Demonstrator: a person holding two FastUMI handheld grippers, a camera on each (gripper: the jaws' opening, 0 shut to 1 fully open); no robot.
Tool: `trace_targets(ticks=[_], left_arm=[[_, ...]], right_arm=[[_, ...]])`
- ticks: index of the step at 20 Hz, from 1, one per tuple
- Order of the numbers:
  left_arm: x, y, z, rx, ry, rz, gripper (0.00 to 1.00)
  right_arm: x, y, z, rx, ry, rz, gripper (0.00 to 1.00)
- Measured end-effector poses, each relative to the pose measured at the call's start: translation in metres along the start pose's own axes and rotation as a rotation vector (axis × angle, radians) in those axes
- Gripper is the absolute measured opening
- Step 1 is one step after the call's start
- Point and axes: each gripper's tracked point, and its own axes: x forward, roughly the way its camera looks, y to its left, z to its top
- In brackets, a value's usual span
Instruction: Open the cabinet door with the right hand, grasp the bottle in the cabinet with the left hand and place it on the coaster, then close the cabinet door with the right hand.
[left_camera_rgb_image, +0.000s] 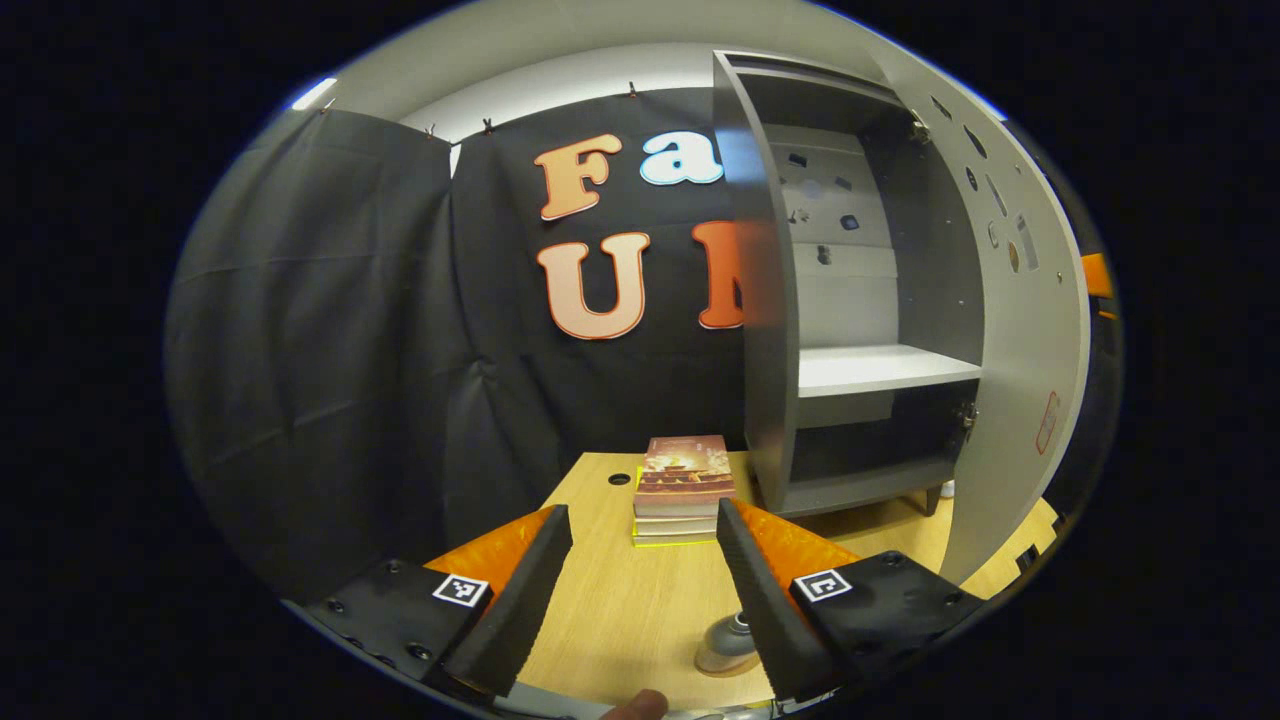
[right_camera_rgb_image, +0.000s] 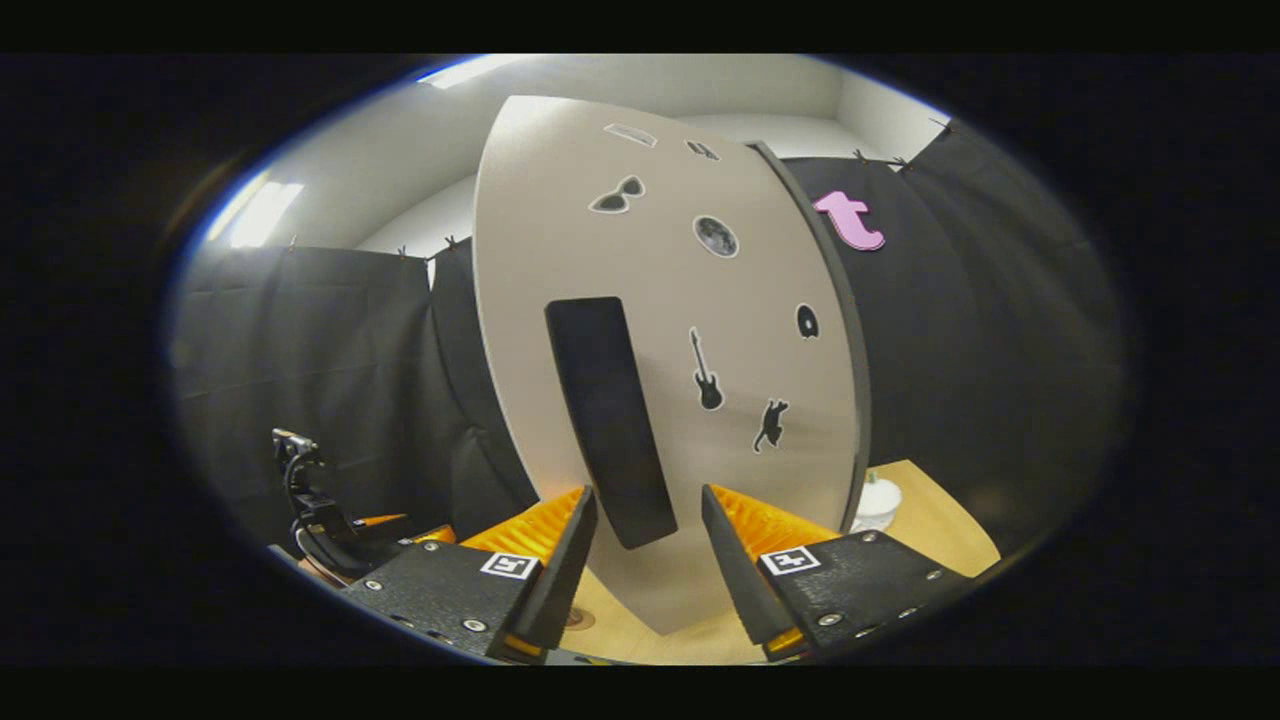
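Note:
In the left gripper view the grey cabinet (left_camera_rgb_image: 860, 300) stands open, its shelf (left_camera_rgb_image: 885, 368) bare, its door (left_camera_rgb_image: 1030, 330) swung out to the right. The small grey-topped bottle (left_camera_rgb_image: 728, 640) stands on a brownish coaster (left_camera_rgb_image: 722, 668) on the table, just left of my left gripper's right finger. My left gripper (left_camera_rgb_image: 642, 510) is open above the table, holding nothing. In the right gripper view my right gripper (right_camera_rgb_image: 648, 493) is open. The lower end of the door's black handle (right_camera_rgb_image: 610, 420) lies between its fingers, and neither finger presses on it.
A stack of books (left_camera_rgb_image: 683, 490) lies on the wooden table (left_camera_rgb_image: 620, 600) left of the cabinet's foot. A white object (right_camera_rgb_image: 878, 503) sits on the table behind the door's edge. The other gripper (right_camera_rgb_image: 310, 500) shows at the far left of the right gripper view.

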Motion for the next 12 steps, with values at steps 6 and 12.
trace_targets(ticks=[6, 12], left_arm=[[0.021, 0.039, -0.003, -0.006, -0.002, 0.055, 0.95], [0.052, 0.061, -0.006, -0.026, 0.001, 0.076, 0.95]], right_arm=[[0.024, 0.006, 0.0, 0.007, -0.007, 0.054, 0.7], [0.042, 0.012, -0.001, -0.027, -0.02, 0.061, 0.74]])
